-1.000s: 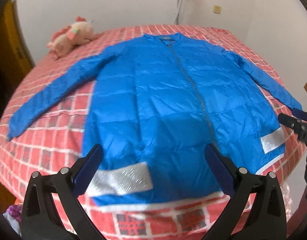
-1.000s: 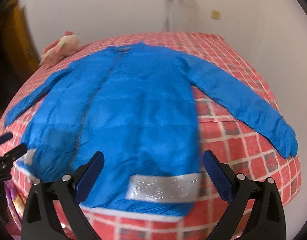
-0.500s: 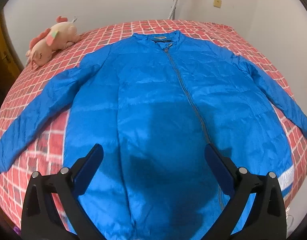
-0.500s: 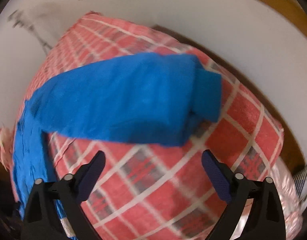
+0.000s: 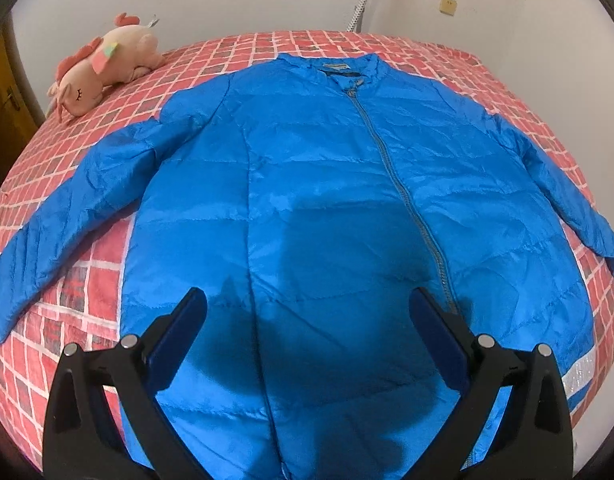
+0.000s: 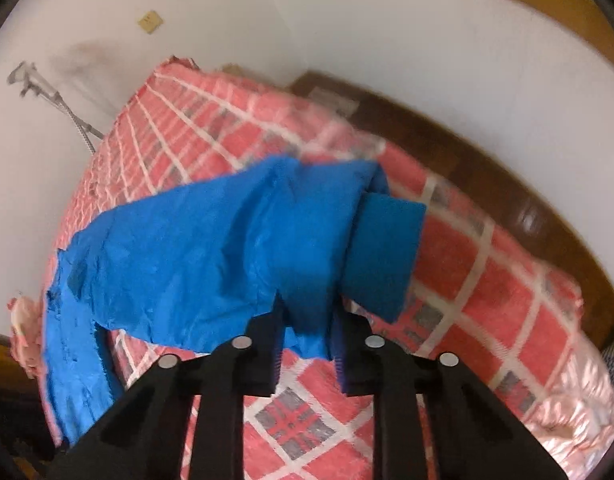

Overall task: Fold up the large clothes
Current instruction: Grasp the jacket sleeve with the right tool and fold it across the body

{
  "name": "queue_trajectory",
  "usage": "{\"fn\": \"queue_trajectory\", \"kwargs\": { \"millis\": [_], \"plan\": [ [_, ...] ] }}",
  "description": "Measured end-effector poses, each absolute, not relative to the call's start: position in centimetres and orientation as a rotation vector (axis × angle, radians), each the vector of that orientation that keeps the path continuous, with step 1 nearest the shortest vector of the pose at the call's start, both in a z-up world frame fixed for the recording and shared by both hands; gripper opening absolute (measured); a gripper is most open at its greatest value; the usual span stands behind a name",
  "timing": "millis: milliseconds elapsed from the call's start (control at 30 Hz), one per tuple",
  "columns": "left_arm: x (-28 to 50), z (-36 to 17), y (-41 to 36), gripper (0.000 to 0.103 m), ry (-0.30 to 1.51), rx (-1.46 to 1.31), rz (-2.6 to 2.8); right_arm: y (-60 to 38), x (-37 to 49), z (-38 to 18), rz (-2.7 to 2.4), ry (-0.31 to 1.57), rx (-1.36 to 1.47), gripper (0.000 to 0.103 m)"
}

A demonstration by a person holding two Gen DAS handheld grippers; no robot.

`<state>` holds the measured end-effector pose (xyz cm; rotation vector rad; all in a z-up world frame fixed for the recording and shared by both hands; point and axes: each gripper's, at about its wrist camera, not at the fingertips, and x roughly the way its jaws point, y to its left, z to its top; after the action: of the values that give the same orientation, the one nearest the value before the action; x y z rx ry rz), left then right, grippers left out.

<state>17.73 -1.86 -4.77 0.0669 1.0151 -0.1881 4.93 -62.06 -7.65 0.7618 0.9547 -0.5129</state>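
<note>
A large blue zip-up jacket (image 5: 315, 200) lies face up, spread flat on the bed, collar at the far end, both sleeves stretched out to the sides. My left gripper (image 5: 307, 320) is open and empty, hovering over the jacket's lower front. My right gripper (image 6: 307, 340) is shut on the jacket's right sleeve (image 6: 211, 256) near its knit cuff (image 6: 383, 252), lifting it off the bed. The right sleeve also shows in the left wrist view (image 5: 567, 196).
The bed (image 5: 507, 92) has a red checked cover. A pink plush toy (image 5: 103, 64) lies at its far left corner. White walls stand behind and to the right. Beside the bed's right edge (image 6: 507, 304) is dark wooden floor (image 6: 487, 176).
My right gripper closed on the right sleeve by the cuff and raised it. My left gripper moved forward over the jacket's front, so the hem is out of view.
</note>
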Motion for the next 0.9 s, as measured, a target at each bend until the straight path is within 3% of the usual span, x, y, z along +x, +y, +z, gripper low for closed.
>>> {"fn": "queue_trajectory", "kwargs": {
  "millis": [200,400,600,900],
  "plan": [
    [18.1,-4.8,-1.5,0.100,1.011,0.055,-0.205,-58.1,7.2,-1.0,-0.389,0.812,0.643,0.012],
    [18.7,-4.8,-0.6,0.100,1.013,0.031,-0.193,-49.0,15.2,2.7,-0.187,0.826,0.428,0.011],
    [19.5,-4.1,1.3,0.100,1.002,0.021,-0.142,-38.9,23.7,1.6,0.008,0.907,0.253,0.011],
    [22.1,-3.9,2.7,0.100,1.025,-0.006,-0.108,-27.7,29.6,-2.2,0.276,1.003,0.092,0.012]
  ]
}}
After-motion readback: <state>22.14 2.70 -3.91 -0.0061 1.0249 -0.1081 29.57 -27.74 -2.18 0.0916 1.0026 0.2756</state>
